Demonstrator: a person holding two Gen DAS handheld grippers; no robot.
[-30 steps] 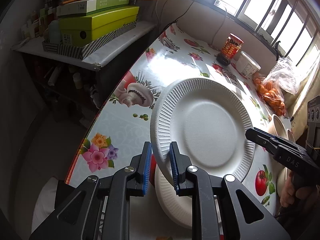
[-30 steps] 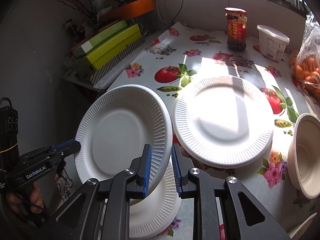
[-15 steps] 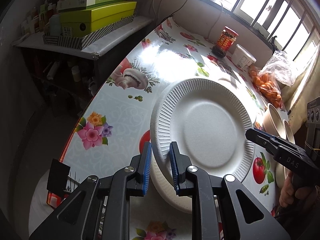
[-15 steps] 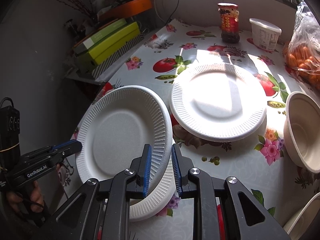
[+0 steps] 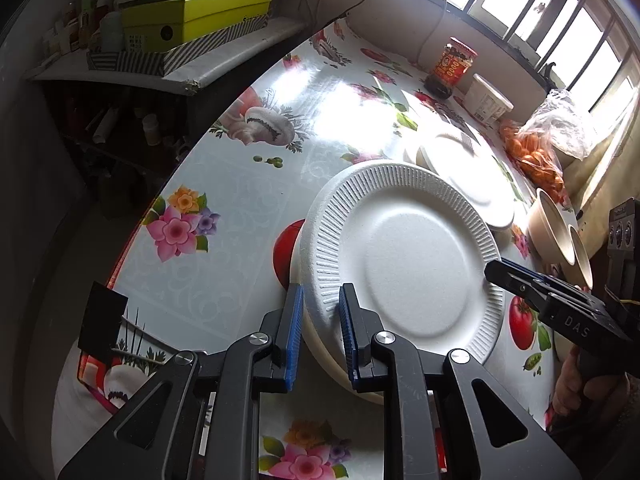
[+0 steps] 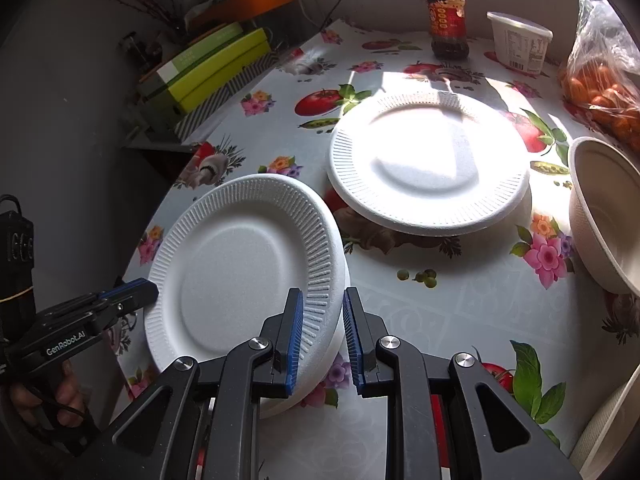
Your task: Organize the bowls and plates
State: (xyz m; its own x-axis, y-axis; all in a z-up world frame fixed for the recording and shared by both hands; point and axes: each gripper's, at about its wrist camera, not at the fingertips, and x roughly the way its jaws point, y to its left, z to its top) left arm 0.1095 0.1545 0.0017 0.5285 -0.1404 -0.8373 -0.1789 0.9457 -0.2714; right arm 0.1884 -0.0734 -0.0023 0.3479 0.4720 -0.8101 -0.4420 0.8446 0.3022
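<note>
**Two tools pinch one foam plate over a second plate**

Nearest in both views, each tool grips the rim of the same white plate (image 5: 404, 256). The left tool (image 5: 320, 334) has its blue pads narrowed onto the plate's near-left rim; the right tool (image 6: 320, 334) clamps the opposite rim, so the plate spans the gap between them. The plate faces up, tilted slightly, ribbed rim all round; being round, it has no long axis. It sits just above a lower plate (image 6: 316, 384), whose edge peeks out beneath it; whether they touch I cannot tell.

The left view shows the right tool's tip on the plate's far-right rim with part of a hand (image 5: 568, 388) behind it, and two bowls (image 5: 556, 232) seen edge-on beyond the plate. The right view alone shows a bowl's open inside and the left tool's tip at the plate's left rim.

Beyond the plate on the tabletop (image 6: 460, 304) lies a plate stack (image 6: 428, 164) in sunlight. Farther still stand a jar (image 6: 446, 20), a tub (image 6: 520, 42) and a bag of oranges (image 6: 604, 60).
</note>
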